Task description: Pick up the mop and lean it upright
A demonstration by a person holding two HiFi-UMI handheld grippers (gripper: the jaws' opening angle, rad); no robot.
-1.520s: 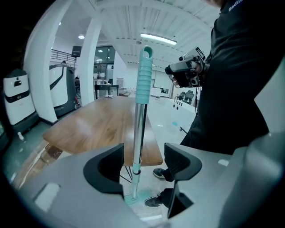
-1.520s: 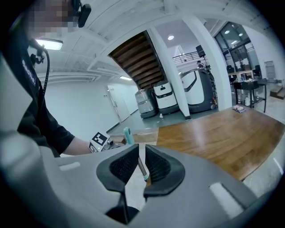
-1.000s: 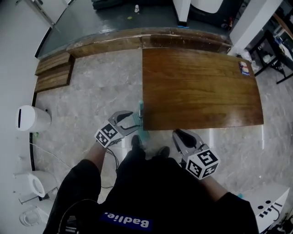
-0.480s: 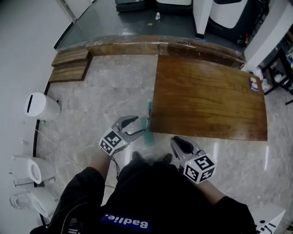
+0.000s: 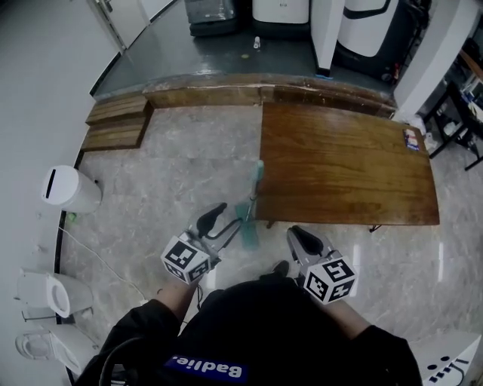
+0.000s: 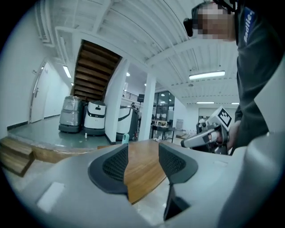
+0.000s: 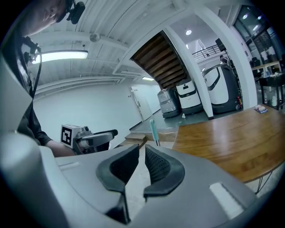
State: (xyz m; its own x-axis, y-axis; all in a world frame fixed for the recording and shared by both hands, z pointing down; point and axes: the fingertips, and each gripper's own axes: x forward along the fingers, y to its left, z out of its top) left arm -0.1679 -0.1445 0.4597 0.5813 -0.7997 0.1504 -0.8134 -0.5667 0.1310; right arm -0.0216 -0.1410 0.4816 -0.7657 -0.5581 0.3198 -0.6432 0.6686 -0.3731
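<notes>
The mop (image 5: 256,181) has a teal handle and a teal head and stands against the near left corner of the brown wooden table (image 5: 347,158). My left gripper (image 5: 230,215) is just left of the mop head. Its jaws are open and have just been closing, with nothing between them. In the left gripper view the left gripper (image 6: 142,162) frames only the table top (image 6: 143,149), and the mop's handle tip (image 6: 125,138) shows above the left jaw. My right gripper (image 5: 296,232) is shut and empty by the table's near edge. From the right gripper (image 7: 141,153) the mop handle (image 7: 153,129) stands upright beside the table (image 7: 231,133).
A white bin (image 5: 68,188) stands at the left, with white fixtures (image 5: 45,290) and a thin cable (image 5: 98,256) on the marble floor nearer me. Wooden steps (image 5: 113,124) and a wooden kerb lie beyond. Floor machines (image 5: 279,9) stand at the back.
My left gripper has come back from the mop toward me and risen, and its jaws have narrowed. The mop stays at the table's corner. The right gripper has shifted only slightly.
</notes>
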